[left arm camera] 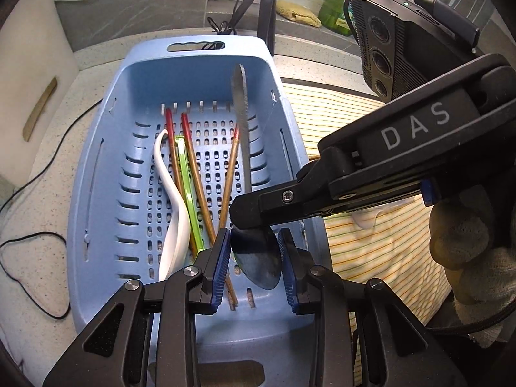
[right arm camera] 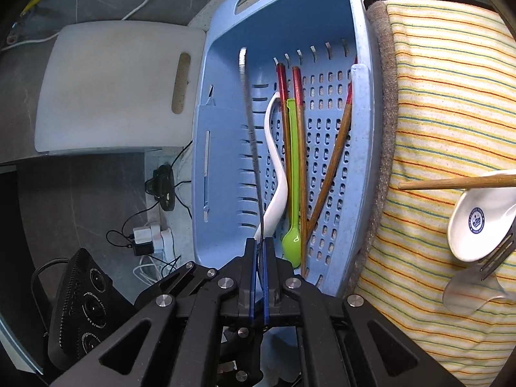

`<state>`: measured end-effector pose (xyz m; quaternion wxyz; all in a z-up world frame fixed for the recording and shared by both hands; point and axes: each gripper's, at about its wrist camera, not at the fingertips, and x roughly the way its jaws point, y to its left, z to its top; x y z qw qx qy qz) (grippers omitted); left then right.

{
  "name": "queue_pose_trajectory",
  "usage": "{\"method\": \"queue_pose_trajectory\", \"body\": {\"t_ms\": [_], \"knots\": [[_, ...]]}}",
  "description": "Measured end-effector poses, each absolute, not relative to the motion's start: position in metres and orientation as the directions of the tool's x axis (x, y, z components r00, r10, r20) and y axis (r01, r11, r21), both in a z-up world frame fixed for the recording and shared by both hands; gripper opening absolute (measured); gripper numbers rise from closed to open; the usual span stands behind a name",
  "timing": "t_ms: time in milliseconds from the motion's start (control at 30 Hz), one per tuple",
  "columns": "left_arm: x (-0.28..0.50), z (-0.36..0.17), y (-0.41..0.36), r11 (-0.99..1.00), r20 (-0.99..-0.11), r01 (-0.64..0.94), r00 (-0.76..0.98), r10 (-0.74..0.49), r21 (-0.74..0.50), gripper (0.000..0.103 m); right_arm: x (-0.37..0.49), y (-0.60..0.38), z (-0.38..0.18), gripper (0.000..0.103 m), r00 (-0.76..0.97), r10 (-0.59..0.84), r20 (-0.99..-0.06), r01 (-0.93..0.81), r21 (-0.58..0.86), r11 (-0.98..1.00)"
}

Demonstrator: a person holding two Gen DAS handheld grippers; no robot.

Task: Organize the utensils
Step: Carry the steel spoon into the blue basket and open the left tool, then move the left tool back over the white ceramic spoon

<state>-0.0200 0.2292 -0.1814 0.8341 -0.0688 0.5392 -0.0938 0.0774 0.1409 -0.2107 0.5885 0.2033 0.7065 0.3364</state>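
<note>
Your right gripper (right arm camera: 260, 248) is clamped on the bowl of a metal spoon (left arm camera: 240, 122), holding it over the blue basket (left arm camera: 106, 167). Your left gripper (left arm camera: 254, 258) sits wide open, its fingers on either side of the spoon bowl. Chopsticks (right arm camera: 301, 167), a white spoon (right arm camera: 274, 174) and a green spoon (right arm camera: 292, 193) lie in the basket.

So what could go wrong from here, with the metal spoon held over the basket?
1. The right claw pinches the metal spoon only at the bowl's edge, so it might pivot or slip.
2. The left claw is open around the bowl; closing could jar it.
3. The basket already holds chopsticks, a white spoon and a green spoon; dropping it could tangle them.
</note>
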Motion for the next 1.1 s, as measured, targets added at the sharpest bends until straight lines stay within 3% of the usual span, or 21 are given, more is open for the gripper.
{"method": "queue_pose_trajectory", "body": {"t_ms": [233,400,700,900,1100], "knots": [[-0.02,-0.182,0.23,0.978,-0.893,0.071,0.398,-0.209,-0.197,0.028,0.081,0.135,-0.208,0.01,-0.208,0.676,-0.707,-0.133,0.705,0.697],[-0.023,-0.176,0.232,0.983,-0.897,0.064,0.403,-0.181,-0.169,0.028,0.084,0.13,-0.196,0.022,-0.183,0.686,-0.704,-0.163,0.71,0.685],[-0.035,-0.151,0.231,0.989,-0.879,0.066,0.454,-0.146,-0.13,0.028,0.082,0.1,-0.155,0.029,-0.113,0.722,-0.683,-0.254,0.722,0.643],[-0.04,-0.132,0.216,0.987,-0.857,0.102,0.489,-0.162,-0.128,0.028,0.086,0.033,-0.128,0.035,0.017,0.72,-0.694,-0.288,0.686,0.668],[-0.036,-0.128,0.189,0.979,-0.856,0.169,0.483,-0.184,-0.115,0.028,0.092,-0.067,-0.126,0.045,0.193,0.679,-0.708,-0.164,0.659,0.734]]}}
